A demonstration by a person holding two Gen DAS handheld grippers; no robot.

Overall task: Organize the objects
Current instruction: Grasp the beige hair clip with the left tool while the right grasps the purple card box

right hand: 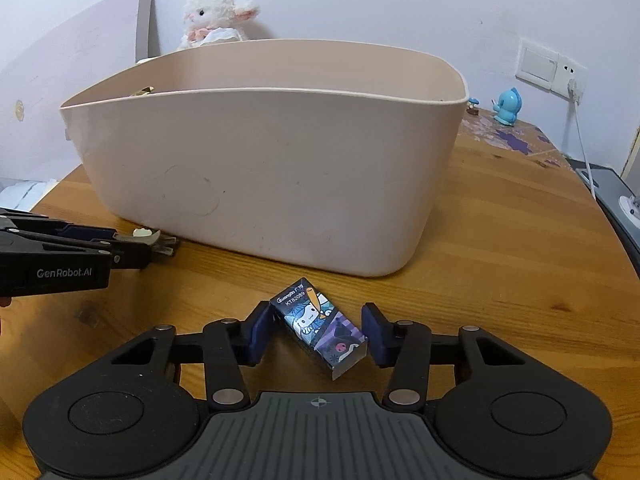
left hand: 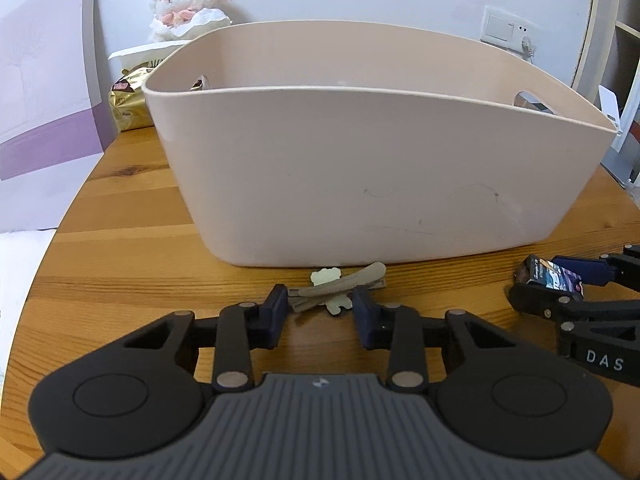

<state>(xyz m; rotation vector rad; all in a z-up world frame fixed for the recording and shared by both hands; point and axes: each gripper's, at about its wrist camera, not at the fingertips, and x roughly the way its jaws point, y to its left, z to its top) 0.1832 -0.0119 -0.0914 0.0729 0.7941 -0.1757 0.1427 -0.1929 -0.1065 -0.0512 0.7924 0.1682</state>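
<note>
A large beige plastic basket stands on the round wooden table; it also shows in the right wrist view. A tan hair clip with a small bear shape lies in front of the basket. My left gripper is open, its fingers on either side of the clip. A small cartoon-printed box lies on the table between the open fingers of my right gripper, apparently untouched. The box and right gripper also show in the left wrist view.
A white plush lamb, a gold snack bag and a purple-and-white box stand behind the basket at left. A blue figurine sits at the back right, below a wall socket with a cable.
</note>
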